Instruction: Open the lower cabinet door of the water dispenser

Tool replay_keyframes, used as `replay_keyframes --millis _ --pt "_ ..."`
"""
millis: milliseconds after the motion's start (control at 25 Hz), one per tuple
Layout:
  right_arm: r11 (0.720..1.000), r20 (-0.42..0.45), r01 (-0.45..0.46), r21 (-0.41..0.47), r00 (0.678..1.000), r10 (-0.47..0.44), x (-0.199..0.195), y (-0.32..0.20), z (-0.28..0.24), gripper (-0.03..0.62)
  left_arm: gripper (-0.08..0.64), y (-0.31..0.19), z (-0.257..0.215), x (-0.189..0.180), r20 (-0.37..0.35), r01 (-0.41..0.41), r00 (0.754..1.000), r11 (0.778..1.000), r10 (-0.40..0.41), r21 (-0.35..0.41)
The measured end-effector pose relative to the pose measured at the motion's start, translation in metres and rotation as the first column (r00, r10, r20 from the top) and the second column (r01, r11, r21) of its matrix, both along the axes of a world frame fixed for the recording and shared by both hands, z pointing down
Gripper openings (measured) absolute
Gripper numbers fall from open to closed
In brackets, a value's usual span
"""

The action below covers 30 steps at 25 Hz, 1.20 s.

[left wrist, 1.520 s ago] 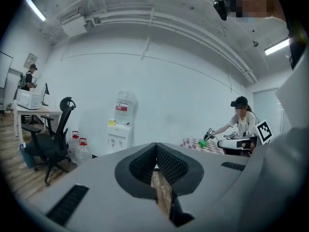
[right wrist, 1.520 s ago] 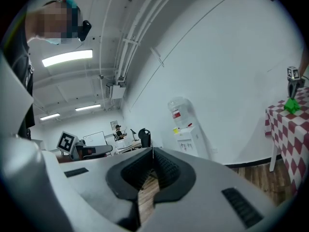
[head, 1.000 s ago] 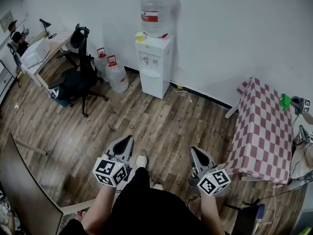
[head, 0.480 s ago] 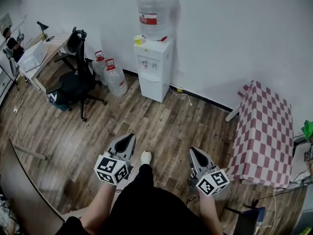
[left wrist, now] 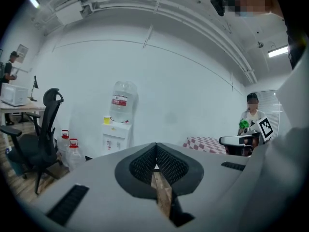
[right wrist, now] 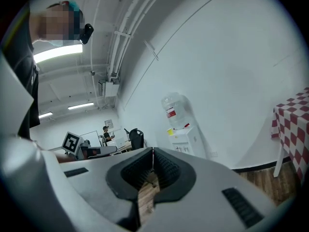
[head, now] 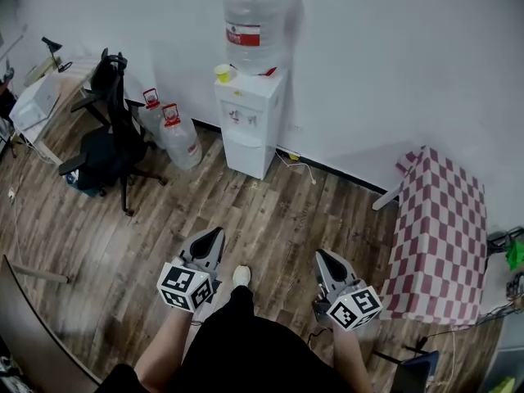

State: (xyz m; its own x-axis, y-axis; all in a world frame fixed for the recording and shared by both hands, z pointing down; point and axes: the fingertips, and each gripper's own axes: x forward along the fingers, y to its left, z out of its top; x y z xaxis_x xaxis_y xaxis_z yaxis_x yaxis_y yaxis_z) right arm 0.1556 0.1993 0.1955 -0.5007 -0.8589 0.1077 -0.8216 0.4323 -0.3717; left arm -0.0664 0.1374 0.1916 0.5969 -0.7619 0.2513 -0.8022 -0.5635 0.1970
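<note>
A white water dispenser [head: 247, 121] stands against the far wall with a large clear bottle [head: 255, 23] on top and a yellow cup [head: 222, 73] beside it. Its lower cabinet door [head: 244, 151] is closed. It also appears as the dispenser [left wrist: 115, 137] in the left gripper view and the dispenser [right wrist: 186, 139] in the right gripper view. My left gripper [head: 215, 234] and right gripper [head: 320, 256] are held low over the wooden floor, well short of the dispenser. Both are shut with nothing between the jaws.
Two spare water jugs [head: 169, 129] stand left of the dispenser, next to a black office chair [head: 102, 142] and a desk [head: 41, 88]. A table with a red-checked cloth [head: 438, 236] is at the right. A white cable [head: 303, 169] lies on the floor by the wall.
The view has advanced toward the dispenser, which now sits slightly left and larger. Both grippers moved forward with me and stayed shut. The chair and jugs shifted left in the picture.
</note>
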Motion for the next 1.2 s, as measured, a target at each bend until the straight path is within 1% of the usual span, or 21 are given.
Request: replay_keyframes --millis 160,320,360,440,520,720,840,1000,1200 --pt "1.000 0.025 0.021 0.005 0.999 -0.021 -0.021 -0.052 -0.009 0.023 0.012 -0.051 0.004 -0.012 -0.009 -0.015 1.000 1.000 0.014 -0.016" --pt "1.000 -0.002 0.014 0.015 1.000 -0.014 -0.055 -0.061 -0.021 0.023 0.012 -0.065 0.003 -0.038 -0.024 -0.051 0.998 0.999 0.051 -0.012" --pt "1.000 -0.012 0.017 0.016 1.000 -0.016 -0.059 -0.072 -0.021 0.023 0.012 -0.076 0.004 -0.039 -0.024 -0.059 0.998 0.998 0.059 -0.012" --pt "0.999 -0.026 0.031 0.008 0.999 -0.031 -0.059 -0.111 -0.014 0.023 0.012 -0.114 0.010 -0.035 -0.023 -0.069 0.997 0.997 0.069 -0.019" --pt "0.999 -0.024 0.042 0.002 0.999 -0.042 -0.061 -0.147 -0.007 0.023 0.012 -0.148 0.016 -0.031 -0.024 -0.076 0.997 0.997 0.076 -0.024" --pt "1.000 -0.002 0.024 0.006 1.000 -0.024 -0.066 -0.197 -0.007 0.023 0.012 -0.196 0.024 -0.036 -0.018 -0.105 0.994 0.994 0.104 -0.029" --pt "1.000 0.002 0.007 -0.004 1.000 -0.007 -0.062 -0.214 -0.009 0.023 0.012 -0.214 0.025 -0.035 -0.018 -0.117 0.993 0.993 0.117 -0.034" --pt "1.000 -0.002 0.002 -0.010 1.000 -0.002 -0.057 -0.234 -0.008 0.023 0.012 -0.229 0.028 -0.032 -0.033 -0.109 0.994 0.993 0.108 -0.044" --pt "0.999 0.010 0.041 -0.012 0.999 -0.041 -0.061 -0.260 -0.004 0.023 0.012 -0.238 0.034 -0.025 -0.039 -0.105 0.994 0.993 0.103 -0.059"
